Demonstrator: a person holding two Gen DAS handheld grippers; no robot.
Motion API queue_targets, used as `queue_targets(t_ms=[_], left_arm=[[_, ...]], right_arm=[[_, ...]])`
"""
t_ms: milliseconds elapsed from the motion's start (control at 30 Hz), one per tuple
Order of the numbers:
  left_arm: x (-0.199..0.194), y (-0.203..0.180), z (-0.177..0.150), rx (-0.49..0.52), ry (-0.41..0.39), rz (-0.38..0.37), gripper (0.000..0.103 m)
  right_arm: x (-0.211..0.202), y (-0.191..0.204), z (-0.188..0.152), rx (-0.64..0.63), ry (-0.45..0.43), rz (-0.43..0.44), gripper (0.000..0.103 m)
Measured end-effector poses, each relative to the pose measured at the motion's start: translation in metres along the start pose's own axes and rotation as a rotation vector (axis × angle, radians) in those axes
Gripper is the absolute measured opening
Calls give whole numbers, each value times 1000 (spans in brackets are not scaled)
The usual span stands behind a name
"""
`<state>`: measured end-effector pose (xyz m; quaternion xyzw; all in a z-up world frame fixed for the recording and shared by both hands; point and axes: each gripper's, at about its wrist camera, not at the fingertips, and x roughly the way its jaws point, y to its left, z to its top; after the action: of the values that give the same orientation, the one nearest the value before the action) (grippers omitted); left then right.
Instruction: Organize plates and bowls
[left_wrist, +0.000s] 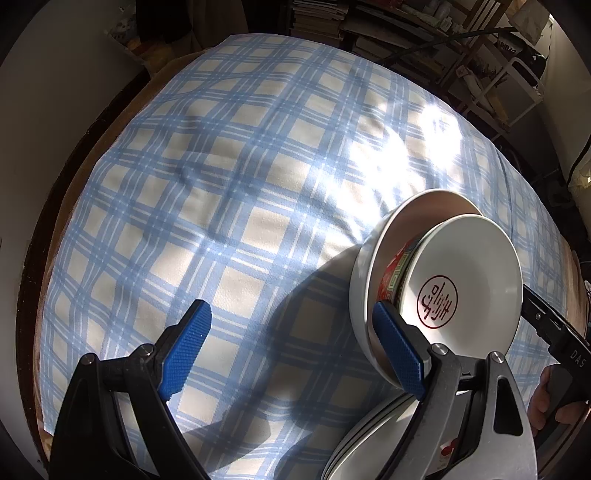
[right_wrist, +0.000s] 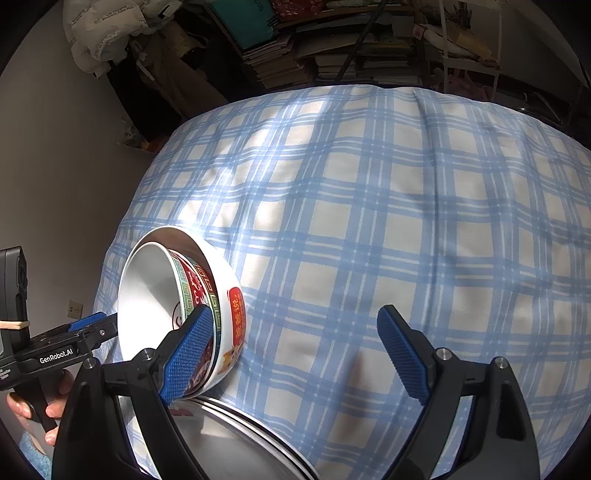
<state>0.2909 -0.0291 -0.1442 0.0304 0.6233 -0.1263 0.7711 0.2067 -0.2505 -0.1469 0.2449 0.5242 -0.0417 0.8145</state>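
Two nested bowls tilt on edge over a stack of white plates. The outer bowl is white with red panels; it also shows in the right wrist view. The inner bowl has a red and green patterned band and a red seal mark inside; in the right wrist view its white inside faces left. My left gripper is open, its right finger against the outer bowl's wall. My right gripper is open, its left finger at the bowls' rims. The plates also show in the right wrist view.
A blue and white checked cloth covers the round table; it also shows in the right wrist view. Shelves with books and papers stand behind the table. The table's dark rim curves along the left.
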Motion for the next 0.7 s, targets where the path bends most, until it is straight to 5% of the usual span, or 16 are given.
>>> queue_targets(t_ms=[700], left_arm=[[-4, -3, -2, -1, -28, 9, 88]], right_arm=[[-3, -2, -4, 26, -22, -13, 95]])
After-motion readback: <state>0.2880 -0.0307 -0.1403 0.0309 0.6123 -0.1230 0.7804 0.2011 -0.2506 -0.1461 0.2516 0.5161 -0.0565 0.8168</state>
